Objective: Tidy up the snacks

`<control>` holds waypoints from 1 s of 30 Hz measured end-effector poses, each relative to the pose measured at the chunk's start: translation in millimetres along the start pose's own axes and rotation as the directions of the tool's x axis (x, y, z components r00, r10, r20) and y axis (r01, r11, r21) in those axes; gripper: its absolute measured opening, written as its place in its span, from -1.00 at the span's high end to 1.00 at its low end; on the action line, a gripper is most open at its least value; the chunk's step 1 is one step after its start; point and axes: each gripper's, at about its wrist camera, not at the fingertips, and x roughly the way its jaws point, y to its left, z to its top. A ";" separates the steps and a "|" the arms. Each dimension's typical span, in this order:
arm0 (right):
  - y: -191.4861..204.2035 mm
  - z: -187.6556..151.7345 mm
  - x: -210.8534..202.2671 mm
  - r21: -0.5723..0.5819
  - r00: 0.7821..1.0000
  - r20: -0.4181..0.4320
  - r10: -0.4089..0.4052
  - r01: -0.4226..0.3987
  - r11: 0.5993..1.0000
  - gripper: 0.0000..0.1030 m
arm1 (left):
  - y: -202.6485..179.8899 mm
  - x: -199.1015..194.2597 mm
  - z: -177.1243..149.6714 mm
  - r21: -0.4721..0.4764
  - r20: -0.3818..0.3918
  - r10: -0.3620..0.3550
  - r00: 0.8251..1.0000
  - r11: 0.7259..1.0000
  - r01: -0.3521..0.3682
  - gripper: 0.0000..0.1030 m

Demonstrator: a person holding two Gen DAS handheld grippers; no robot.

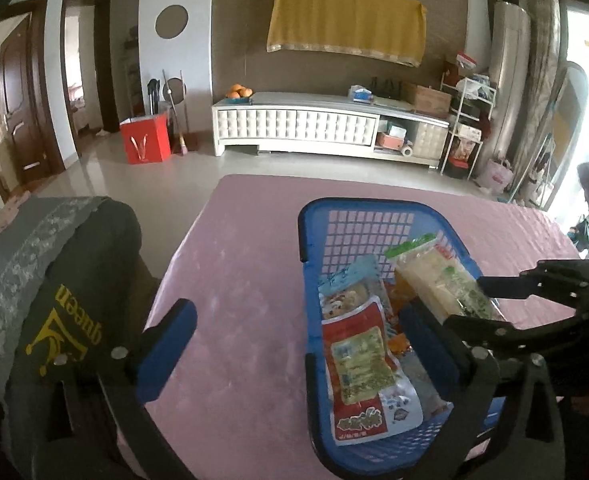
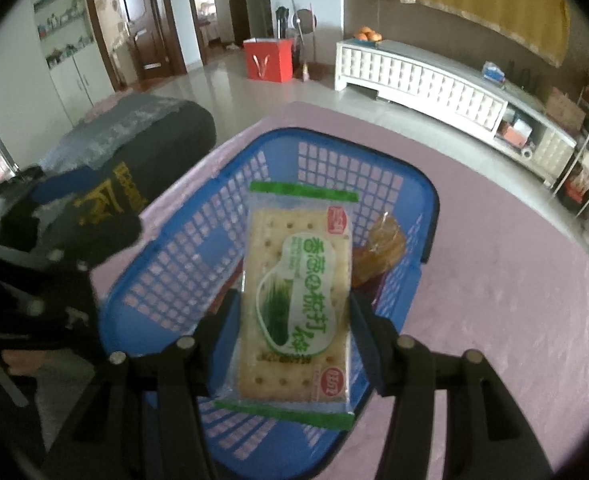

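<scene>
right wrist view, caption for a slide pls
Right tongs hold a green-edged cracker packet above the blue plastic mesh basket.

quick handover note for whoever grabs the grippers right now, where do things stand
Right gripper: shut on the cracker pack, held over the blue basket, not released.
Left gripper: open, empty, straddling the basket's left wall above the pink table.
In the basket: a red snack pack, a light blue pack behind it, and an orange wrapped snack at the far side.
Done: several snacks are in the basket.
Left: lower and release the crackers. No loose snacks show on the table in either view, so this may be the last one.
</scene>
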 end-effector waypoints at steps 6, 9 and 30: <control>3.7 9.0 21.4 -0.052 0.992 -0.052 -0.117 0.114 0.992 -0.14 | 8.3 9.0 -2.2 -0.014 -0.010 -0.004 1.000 1.000 0.004 -0.98; 6.9 9.7 26.5 -0.073 0.988 -0.070 -0.141 0.136 0.988 -0.14 | 9.6 11.1 -2.6 -0.023 -0.015 -0.009 1.000 1.000 0.009 -0.98; -16.4 -16.3 -43.5 0.035 0.983 0.060 -0.175 0.173 0.984 -0.56 | -27.7 -29.4 2.5 0.024 0.053 -0.007 0.999 1.000 0.005 -0.98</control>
